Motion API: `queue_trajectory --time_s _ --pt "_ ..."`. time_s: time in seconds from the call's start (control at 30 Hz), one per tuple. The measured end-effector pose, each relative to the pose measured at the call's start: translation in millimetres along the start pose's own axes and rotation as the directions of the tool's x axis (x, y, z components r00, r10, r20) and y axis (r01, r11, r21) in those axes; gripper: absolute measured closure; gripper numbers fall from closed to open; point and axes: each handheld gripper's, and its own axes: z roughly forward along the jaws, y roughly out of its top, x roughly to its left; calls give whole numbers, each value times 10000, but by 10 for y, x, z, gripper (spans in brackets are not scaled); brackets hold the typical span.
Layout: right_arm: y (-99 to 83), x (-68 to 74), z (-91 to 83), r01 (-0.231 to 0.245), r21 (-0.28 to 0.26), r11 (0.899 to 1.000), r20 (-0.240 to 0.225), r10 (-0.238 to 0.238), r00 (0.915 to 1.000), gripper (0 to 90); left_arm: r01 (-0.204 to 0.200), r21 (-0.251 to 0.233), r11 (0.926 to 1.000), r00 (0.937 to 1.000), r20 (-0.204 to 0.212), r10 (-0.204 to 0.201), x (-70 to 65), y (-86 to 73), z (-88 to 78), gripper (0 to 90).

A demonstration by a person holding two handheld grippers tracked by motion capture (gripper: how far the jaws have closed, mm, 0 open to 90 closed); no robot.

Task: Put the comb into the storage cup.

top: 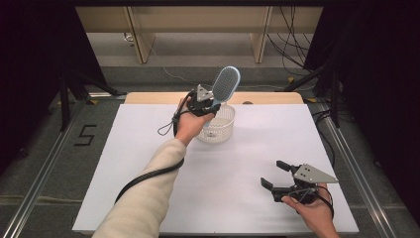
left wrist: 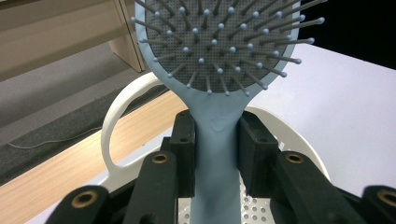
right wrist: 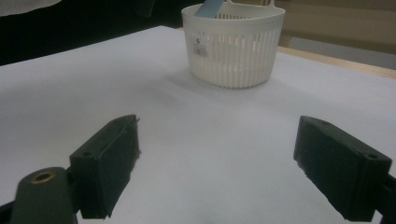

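Observation:
A light-blue hairbrush (top: pixel 225 84) with a grey bristle pad is held up over a white slotted basket (top: pixel 220 128) at the back middle of the table. My left gripper (top: pixel 210 105) is shut on the brush's handle (left wrist: pixel 216 154), with both black pads pressed against its sides and the brush head pointing up and away. The handle's lower end reaches down inside the basket (left wrist: pixel 116 126). My right gripper (top: pixel 275 173) rests open near the front right of the table, nothing between its jaws. From its own view my right gripper (right wrist: pixel 217 163) faces the basket (right wrist: pixel 232 46) across bare white surface.
A white sheet (top: pixel 148 148) covers the table, with a strip of wood (top: pixel 148 97) showing at its far edge. Beyond the table stand wooden furniture legs (top: pixel 141 44) and loose cables (top: pixel 292 49) on the floor. Dark curtains flank both sides.

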Motion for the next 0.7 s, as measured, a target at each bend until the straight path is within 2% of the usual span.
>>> queue_trajectory --time_s 0.7 --pt "1 4 3 20 4 10000 -27 -20 10000 150 -28 80 10000 9999 -99 29 0 -48 27 695"
